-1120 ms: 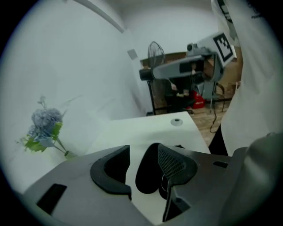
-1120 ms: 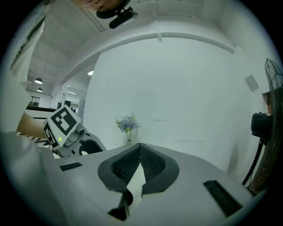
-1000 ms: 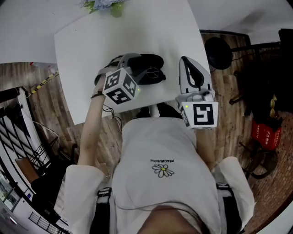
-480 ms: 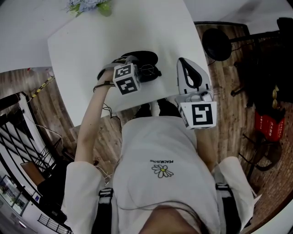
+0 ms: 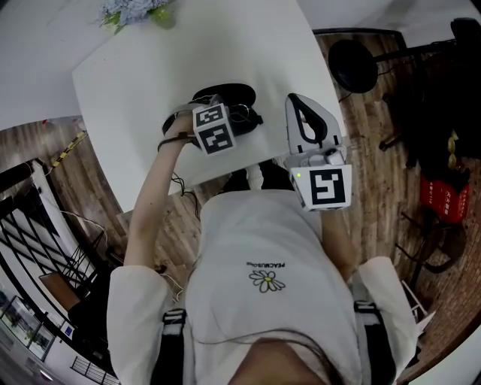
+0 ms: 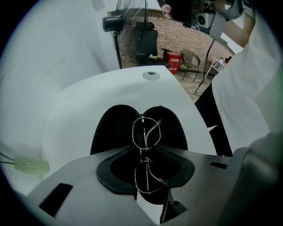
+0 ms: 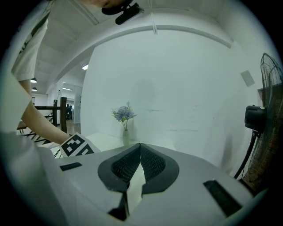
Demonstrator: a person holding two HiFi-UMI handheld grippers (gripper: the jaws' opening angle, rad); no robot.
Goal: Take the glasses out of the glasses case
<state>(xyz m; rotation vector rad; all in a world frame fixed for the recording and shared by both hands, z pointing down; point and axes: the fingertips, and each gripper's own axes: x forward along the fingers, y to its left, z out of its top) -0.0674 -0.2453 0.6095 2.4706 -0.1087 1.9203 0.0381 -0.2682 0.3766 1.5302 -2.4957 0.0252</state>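
Note:
A black glasses case [image 5: 225, 98] lies open on the white table [image 5: 150, 68]. In the left gripper view its two halves [image 6: 117, 128] are spread flat. Thin wire glasses [image 6: 146, 132] rest on the case; one lens sits over the case, the other [image 6: 148, 178] lies between my left jaws. My left gripper [image 5: 225, 120] [image 6: 146, 152] points steeply down at them. Its jaws have just been closing and stand apart around the frame without pressing it. My right gripper [image 5: 308, 124] [image 7: 140, 148] hovers level at the case's right, shut and empty.
A vase of flowers [image 5: 139, 11] [image 7: 125, 118] stands at the table's far side. The near table edge [image 5: 248, 162] runs close under both grippers. A standing fan [image 6: 132, 17] [image 7: 265, 119] and chairs are on the wooden floor beyond.
My left gripper has dropped down onto the open case and tipped to point steeply downward. The right gripper has kept still.

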